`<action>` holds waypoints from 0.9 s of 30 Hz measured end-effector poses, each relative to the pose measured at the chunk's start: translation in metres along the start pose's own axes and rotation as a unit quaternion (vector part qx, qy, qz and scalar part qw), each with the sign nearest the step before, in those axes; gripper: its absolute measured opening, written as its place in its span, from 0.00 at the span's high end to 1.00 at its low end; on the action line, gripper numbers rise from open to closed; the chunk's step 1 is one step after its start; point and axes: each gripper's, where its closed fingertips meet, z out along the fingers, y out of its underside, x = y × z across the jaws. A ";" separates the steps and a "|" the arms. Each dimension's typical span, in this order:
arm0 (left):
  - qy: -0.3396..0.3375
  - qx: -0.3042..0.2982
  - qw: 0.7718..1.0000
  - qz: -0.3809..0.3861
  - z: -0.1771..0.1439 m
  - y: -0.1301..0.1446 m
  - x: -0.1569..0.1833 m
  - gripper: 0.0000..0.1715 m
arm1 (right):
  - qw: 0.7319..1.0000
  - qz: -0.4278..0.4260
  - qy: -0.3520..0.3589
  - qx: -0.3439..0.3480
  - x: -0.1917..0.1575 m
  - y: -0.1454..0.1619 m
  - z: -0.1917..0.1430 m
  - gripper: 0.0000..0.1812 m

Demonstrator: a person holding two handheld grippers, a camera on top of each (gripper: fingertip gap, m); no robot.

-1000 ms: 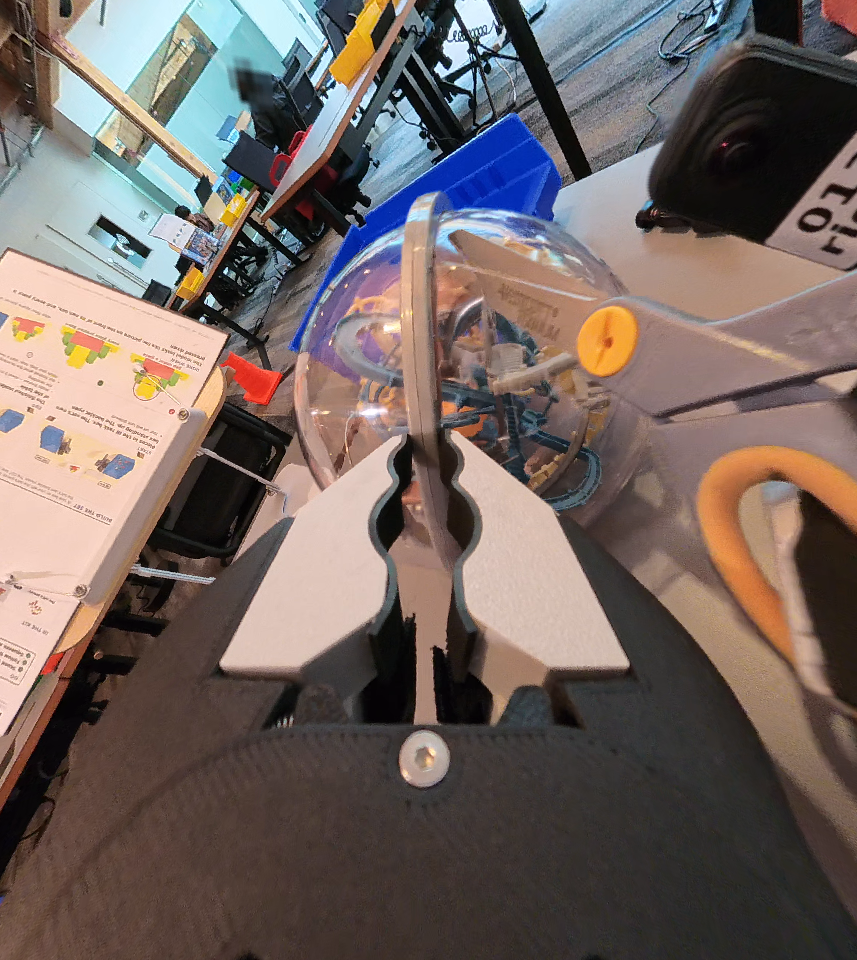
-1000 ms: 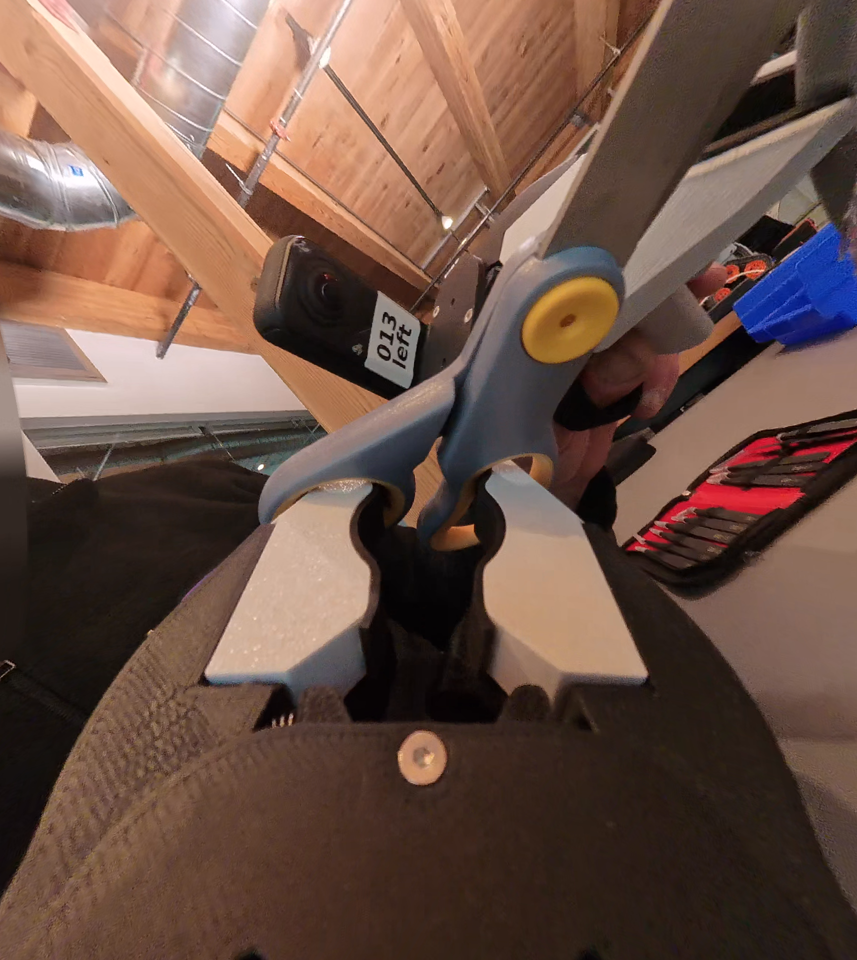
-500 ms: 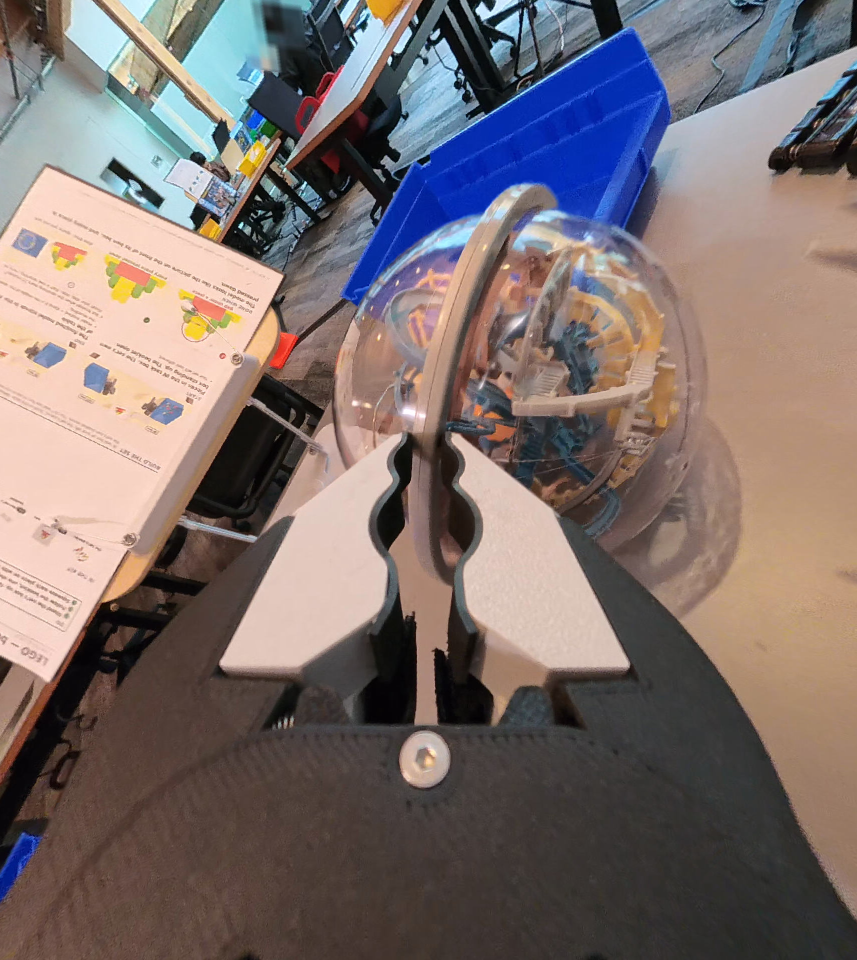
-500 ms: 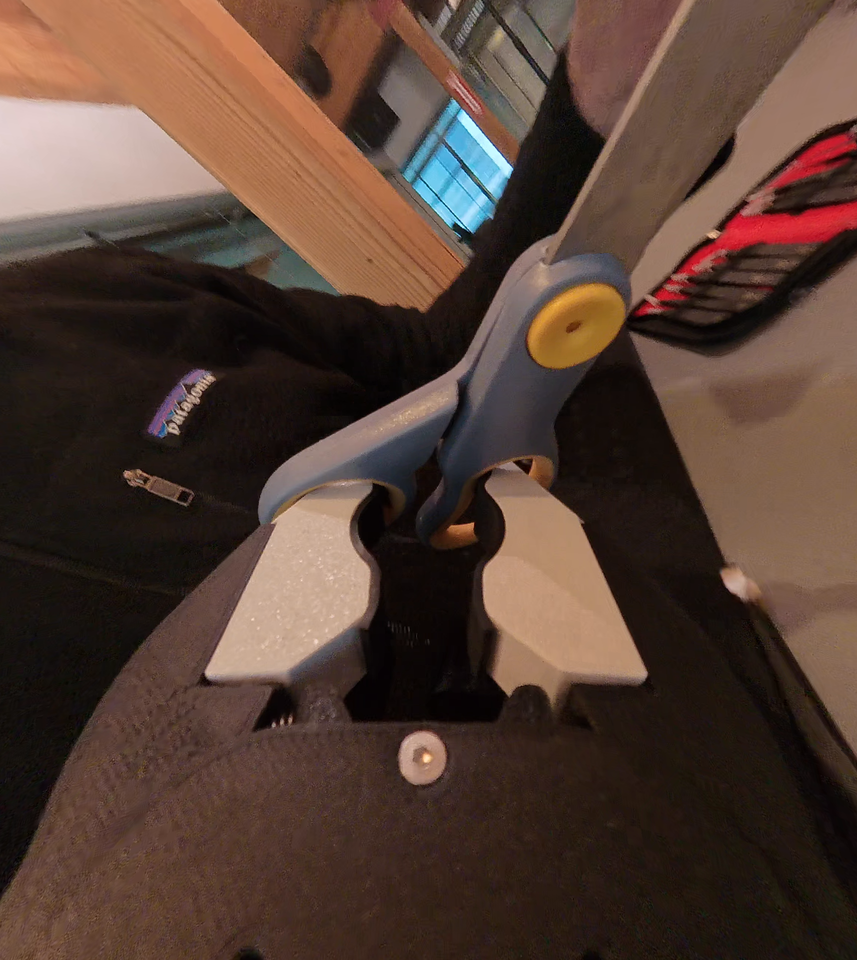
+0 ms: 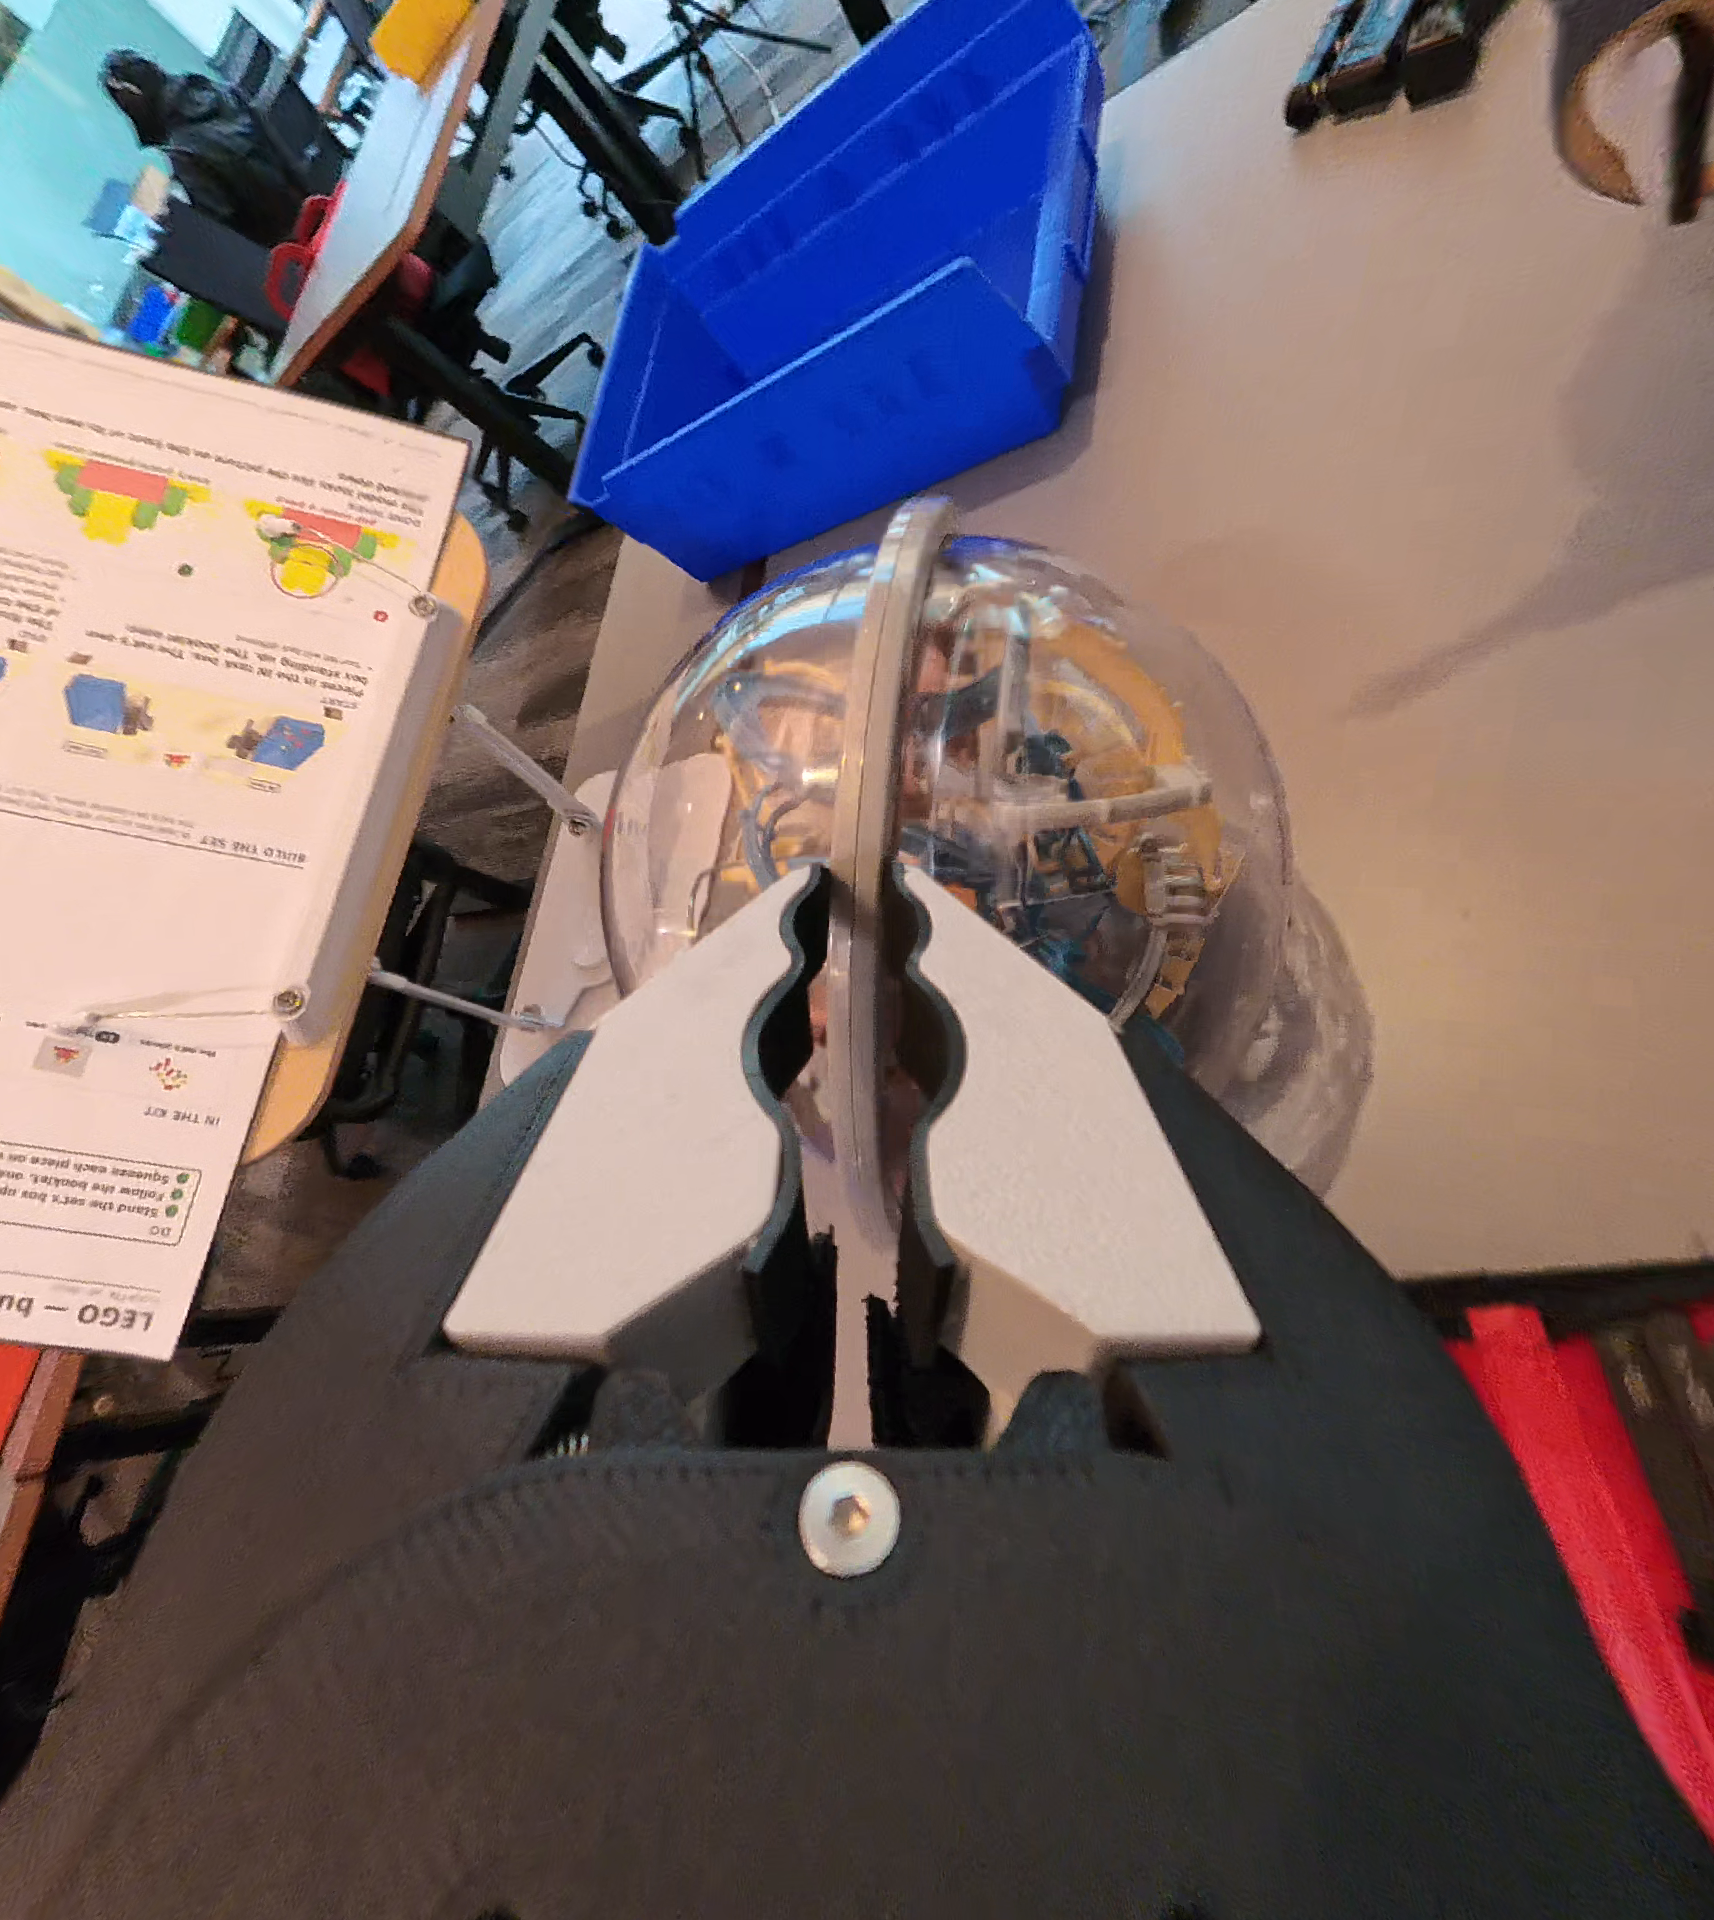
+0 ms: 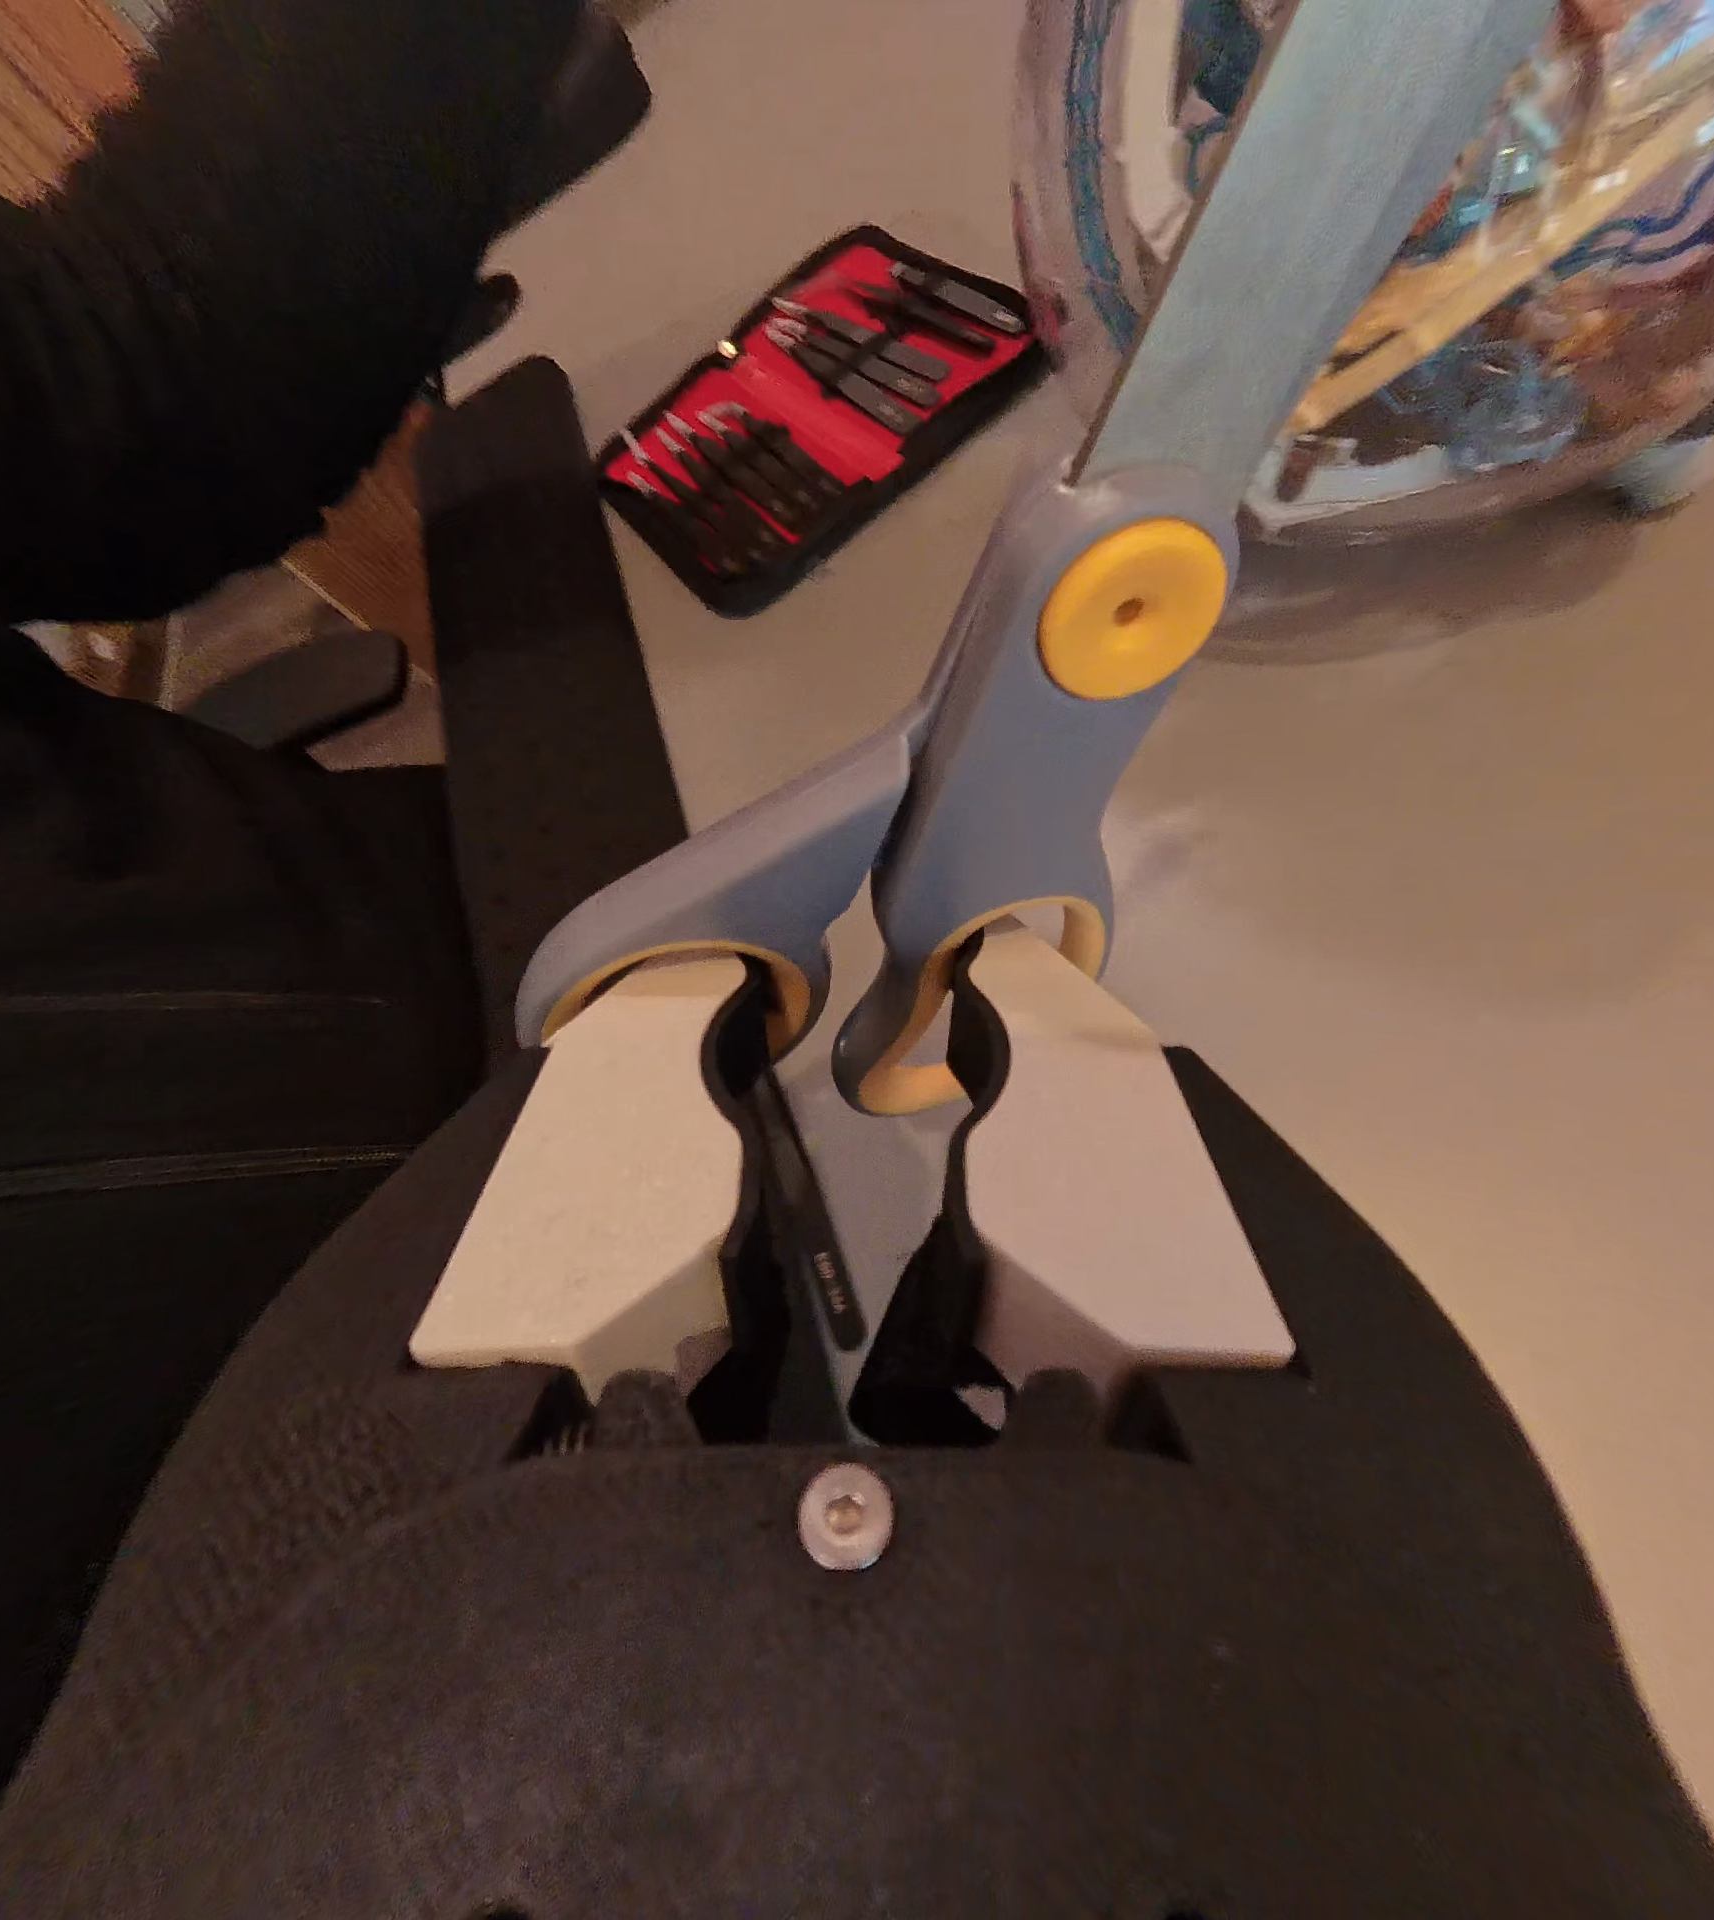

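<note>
Left gripper (image 5: 858, 904) jaws clamped on clear maze ball's (image 5: 1019, 790) rim (grey table (image 5: 1455, 520)); right gripper (image 6: 868, 971) jaws inside scissors' (image 6: 998, 790) handle loops.

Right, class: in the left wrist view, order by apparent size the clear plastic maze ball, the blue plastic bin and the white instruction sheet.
1. White instruction sheet, though partly cut off.
2-3. Clear plastic maze ball and blue plastic bin look alike; the ball sits nearer, so unsure.

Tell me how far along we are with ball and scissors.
Done: left tool grips the ball's rim; right tool's fingers sit in the scissors' loops. In hand: closed blades point at the ball; contact unclear. Left: nothing looks cut or opened; the tweezer kit lies apart.
</note>
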 end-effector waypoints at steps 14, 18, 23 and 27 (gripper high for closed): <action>-0.100 -0.002 0.989 -0.108 -0.017 0.057 -0.045 0.95 | 0.995 -0.063 0.034 -0.075 0.055 -0.046 0.063 0.87; -0.110 0.014 0.986 -0.127 -0.017 0.056 -0.042 0.92 | 0.995 -0.070 0.023 -0.071 0.054 -0.049 0.079 0.89; -0.086 0.019 0.987 -0.135 -0.014 0.055 -0.028 0.87 | 0.995 -0.074 0.039 -0.060 0.060 -0.052 0.084 0.89; -0.064 0.031 0.989 -0.133 -0.006 0.056 -0.014 0.81 | 0.992 -0.090 0.063 -0.062 0.066 -0.050 0.083 0.89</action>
